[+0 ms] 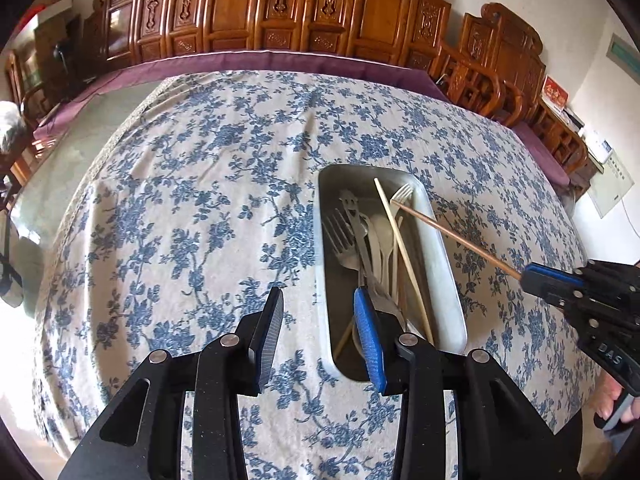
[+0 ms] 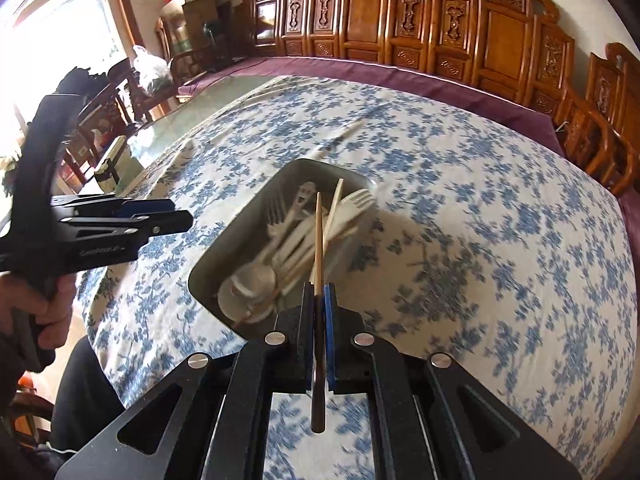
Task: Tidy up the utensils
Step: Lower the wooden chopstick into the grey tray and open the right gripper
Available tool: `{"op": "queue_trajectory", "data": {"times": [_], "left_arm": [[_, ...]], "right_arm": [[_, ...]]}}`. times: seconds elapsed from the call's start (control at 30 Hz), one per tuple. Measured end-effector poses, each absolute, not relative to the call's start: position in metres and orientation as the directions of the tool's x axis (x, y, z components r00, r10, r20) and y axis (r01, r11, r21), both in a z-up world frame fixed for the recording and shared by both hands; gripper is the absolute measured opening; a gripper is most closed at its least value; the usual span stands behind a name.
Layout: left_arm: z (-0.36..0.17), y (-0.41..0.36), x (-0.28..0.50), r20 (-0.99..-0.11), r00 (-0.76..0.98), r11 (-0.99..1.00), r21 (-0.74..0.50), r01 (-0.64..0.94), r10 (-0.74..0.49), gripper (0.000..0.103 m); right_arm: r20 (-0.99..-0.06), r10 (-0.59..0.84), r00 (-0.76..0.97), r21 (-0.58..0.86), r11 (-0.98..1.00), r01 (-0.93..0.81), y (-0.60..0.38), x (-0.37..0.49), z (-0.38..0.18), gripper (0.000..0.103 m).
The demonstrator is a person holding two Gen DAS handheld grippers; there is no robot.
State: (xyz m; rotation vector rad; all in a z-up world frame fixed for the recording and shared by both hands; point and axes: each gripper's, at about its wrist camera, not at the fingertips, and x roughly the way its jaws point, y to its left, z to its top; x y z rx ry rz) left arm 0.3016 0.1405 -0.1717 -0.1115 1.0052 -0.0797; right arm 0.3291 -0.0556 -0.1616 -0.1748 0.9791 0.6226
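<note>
A metal tray point(image 1: 440, 248) lies on the blue-flowered tablecloth point(image 1: 200, 200) and holds forks point(image 1: 340, 236), spoons and a pale chopstick point(image 1: 400, 248). My left gripper point(image 1: 318, 300) hovers over the tray's near left rim, open, with nothing between its fingers. From the right, my right gripper point(image 1: 526, 276) is shut on a brown chopstick point(image 1: 456, 239) whose tip hangs over the tray's far end. In the right wrist view the same chopstick point(image 2: 319, 240) sticks out of my right gripper point(image 2: 319, 292) above the tray point(image 2: 224, 252). My left gripper point(image 2: 180, 212) is off to the left there.
Carved wooden chairs point(image 1: 280, 8) line the far side behind a purple cloth point(image 1: 280, 62). Bare glass tabletop point(image 2: 172, 128) shows left of the tablecloth. A person's hand point(image 2: 52, 312) grips the left tool's handle. A white plastic fork point(image 2: 356, 200) leans at the tray's far end.
</note>
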Motion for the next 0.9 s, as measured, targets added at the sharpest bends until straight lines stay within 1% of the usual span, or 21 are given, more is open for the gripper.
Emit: {"op": "queue_trajectory", "data": {"times": [0.03, 0.07, 0.1, 0.3, 0.63, 0.77, 0.9], "left_arm": [[-0.171, 0.143, 0.3, -0.836, 0.536, 0.991, -0.13, 0.014, -0.117, 0.04], [-0.169, 0.146, 0.299, -0.833, 0.541, 0.992, -0.128, 0.013, -0.115, 0.048], [-0.168, 0.148, 0.297, -0.83, 0.547, 0.992, -0.127, 0.013, -0.113, 0.049], [-0.162, 0.158, 0.292, -0.82, 0.563, 0.993, -0.116, 0.013, -0.104, 0.05], [-0.164, 0.169, 0.289, -0.825, 0.557, 0.993, -0.117, -0.002, -0.097, 0.05], [-0.165, 0.169, 0.287, -0.827, 0.554, 0.994, -0.113, -0.002, -0.093, 0.05], [-0.165, 0.168, 0.287, -0.829, 0.553, 0.994, -0.108, -0.001, -0.09, 0.05]], "right_arm": [[-0.82, 0.411, 0.399, 0.13, 0.812, -0.569, -0.049, 0.331, -0.163, 0.006], [-0.824, 0.404, 0.399, 0.123, 0.813, -0.569, -0.043, 0.334, -0.165, 0.006], [-0.826, 0.398, 0.399, 0.117, 0.814, -0.569, -0.038, 0.336, -0.167, 0.006], [-0.843, 0.354, 0.406, 0.083, 0.83, -0.552, -0.015, 0.352, -0.18, 0.006], [-0.849, 0.309, 0.429, 0.08, 0.877, -0.473, -0.005, 0.372, -0.193, 0.006], [-0.856, 0.302, 0.419, 0.092, 0.887, -0.452, -0.004, 0.374, -0.203, 0.006], [-0.86, 0.331, 0.387, 0.142, 0.886, -0.442, -0.001, 0.373, -0.211, 0.006]]}}
